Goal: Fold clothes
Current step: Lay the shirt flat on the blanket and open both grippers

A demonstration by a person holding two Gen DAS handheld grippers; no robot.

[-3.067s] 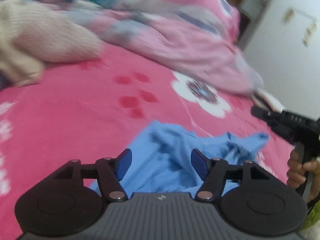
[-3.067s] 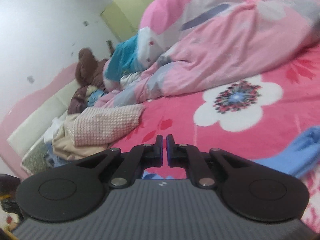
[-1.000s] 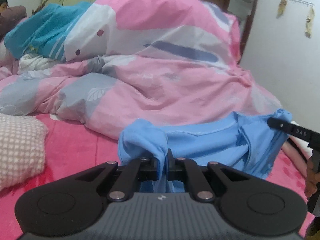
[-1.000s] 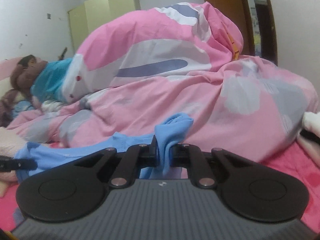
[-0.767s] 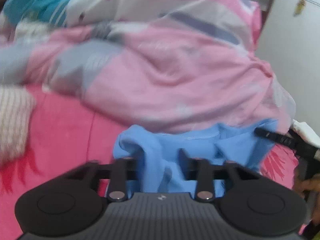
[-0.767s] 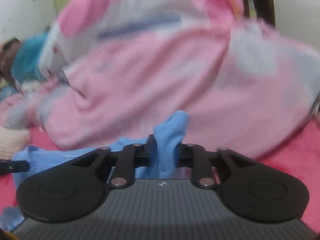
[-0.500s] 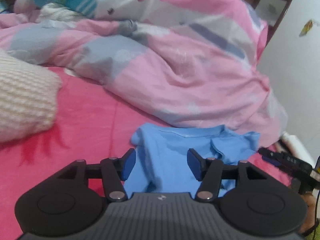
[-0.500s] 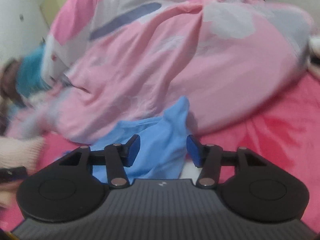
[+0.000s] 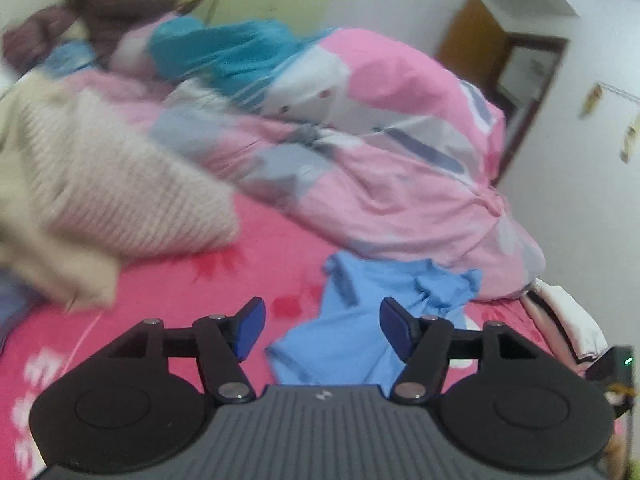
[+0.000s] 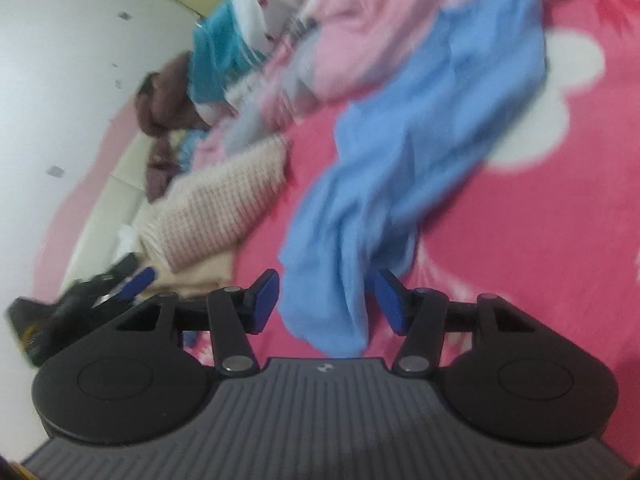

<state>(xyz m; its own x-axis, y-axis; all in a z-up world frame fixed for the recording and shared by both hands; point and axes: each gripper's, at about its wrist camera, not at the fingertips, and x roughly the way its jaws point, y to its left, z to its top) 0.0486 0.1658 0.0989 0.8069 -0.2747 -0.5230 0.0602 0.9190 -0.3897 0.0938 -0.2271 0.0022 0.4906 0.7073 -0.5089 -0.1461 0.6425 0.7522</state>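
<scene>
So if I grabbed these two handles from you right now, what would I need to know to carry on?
Left gripper: open, holding nothing, hovering over the near edge of the blue shirt.
Right gripper: open too, fingers either side of the shirt's near end, not pinching it.
The shirt lies rumpled on the red floral bedsheet, against the pink duvet.
Done: nothing folded yet.
Left: smooth it flat, fold it. The knitted sweater waits alongside.

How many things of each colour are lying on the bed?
Blue: 1, the shirt
Pink: 1, the quilt
Beige: 1, the knit
Teal: 1, the cloth
Brown: 1, the plush toy
Total: 5
</scene>
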